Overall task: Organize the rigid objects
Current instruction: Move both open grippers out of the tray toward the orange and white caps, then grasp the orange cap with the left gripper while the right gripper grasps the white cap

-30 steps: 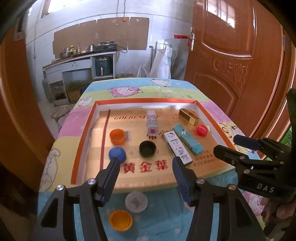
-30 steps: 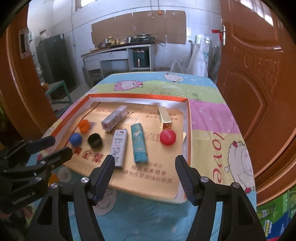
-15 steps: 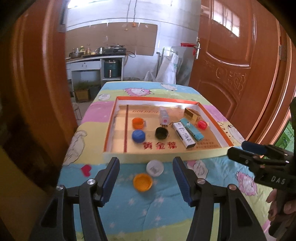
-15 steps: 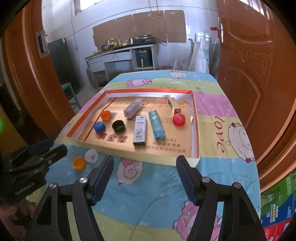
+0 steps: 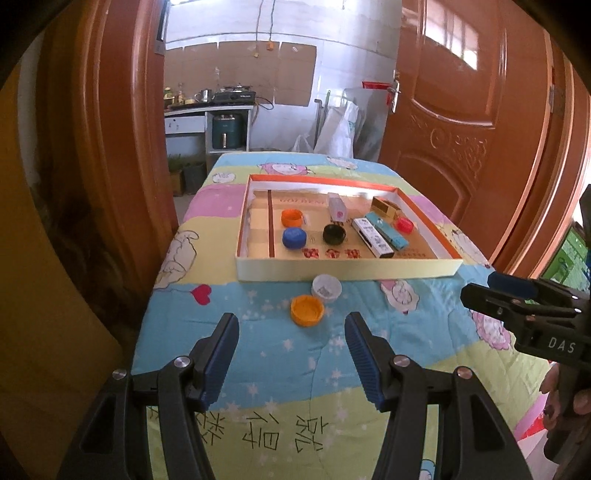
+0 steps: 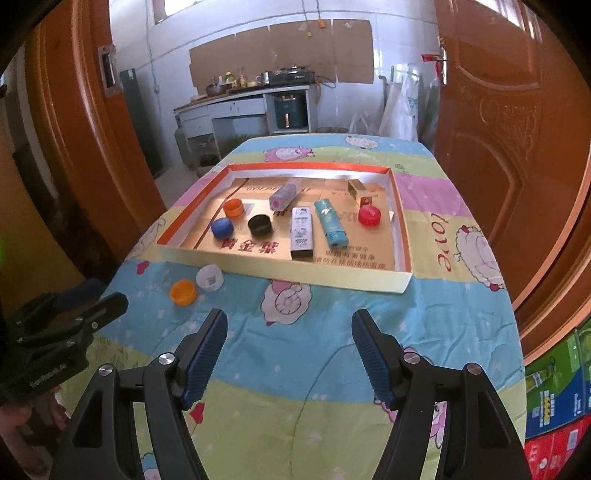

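Through my left wrist camera, my left claw [image 5: 291, 350] is gaping wide and empty above the quilt-covered table [image 5: 258, 354]; an orange cap [image 5: 307, 310] and a white cap [image 5: 326, 287] are lying just outside the tray's [image 5: 347, 268] near edge. Through my right wrist camera, my right claw [image 6: 289, 350] is also spreading wide, holding nothing.

Your room: orange wooden doors [image 6: 517, 129] both sides, white tiled wall [image 6: 229, 22], cardboard panels [image 6: 280, 48], kitchen counter [image 6: 236, 99] with stove [image 6: 291, 76], daylight.

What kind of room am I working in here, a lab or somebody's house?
Most likely a home. The table wears a cartoon bedsheet, carved wooden doors stand open on both sides, and beyond them is a kitchen counter with a stove and bottles.
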The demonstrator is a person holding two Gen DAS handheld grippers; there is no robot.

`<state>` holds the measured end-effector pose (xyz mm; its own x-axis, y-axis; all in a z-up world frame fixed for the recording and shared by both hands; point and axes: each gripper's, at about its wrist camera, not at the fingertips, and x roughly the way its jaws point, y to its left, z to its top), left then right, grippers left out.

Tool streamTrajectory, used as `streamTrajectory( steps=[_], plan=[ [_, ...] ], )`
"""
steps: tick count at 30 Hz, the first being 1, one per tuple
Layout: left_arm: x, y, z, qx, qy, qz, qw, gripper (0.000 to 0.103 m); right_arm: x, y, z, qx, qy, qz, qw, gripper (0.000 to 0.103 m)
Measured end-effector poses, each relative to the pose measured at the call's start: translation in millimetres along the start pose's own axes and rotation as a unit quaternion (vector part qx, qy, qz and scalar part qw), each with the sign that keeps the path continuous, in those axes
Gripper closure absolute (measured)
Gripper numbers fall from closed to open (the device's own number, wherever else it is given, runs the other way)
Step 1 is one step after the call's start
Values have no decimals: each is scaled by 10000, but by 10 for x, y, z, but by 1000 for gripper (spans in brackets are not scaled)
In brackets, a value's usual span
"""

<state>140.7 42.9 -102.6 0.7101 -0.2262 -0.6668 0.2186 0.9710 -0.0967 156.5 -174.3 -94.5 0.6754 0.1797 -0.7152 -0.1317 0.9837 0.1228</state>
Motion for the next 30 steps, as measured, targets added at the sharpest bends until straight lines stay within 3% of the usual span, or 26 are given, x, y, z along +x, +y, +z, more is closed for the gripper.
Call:
streamTrajectory(
  steps=[7, 15, 16, 19, 24, 30],
  plan=[
    [390, -134, -17, 288, 401, -64, 9988, 43, 46, 20, -53, -16, 77, -2, 10000, 31],
    [867, -179, 19, 449, 844, 215, 9952, 47, 135, -98, -108, 75, 202, -67, 9997, 31],
    [889, -168, 28, 425, 873, 231, 9950, 49, 151, -114, -109, 95, 214, -67, 9997, 31],
    [924, -114, 84, 290, 829, 315, 9956, 73, 212, -135, -118, 116, 261, -69, 9996, 31],
    [934, -73, 90, 313, 851, 257, 9956, 72, 322, -82, -139, 45, 368, -22, 9993, 31],
    [673, 117, 68, -24, 708, 227, 9972, 72, 516, 199, -76, -191, 467, 239, 9984, 31]
  ],
)
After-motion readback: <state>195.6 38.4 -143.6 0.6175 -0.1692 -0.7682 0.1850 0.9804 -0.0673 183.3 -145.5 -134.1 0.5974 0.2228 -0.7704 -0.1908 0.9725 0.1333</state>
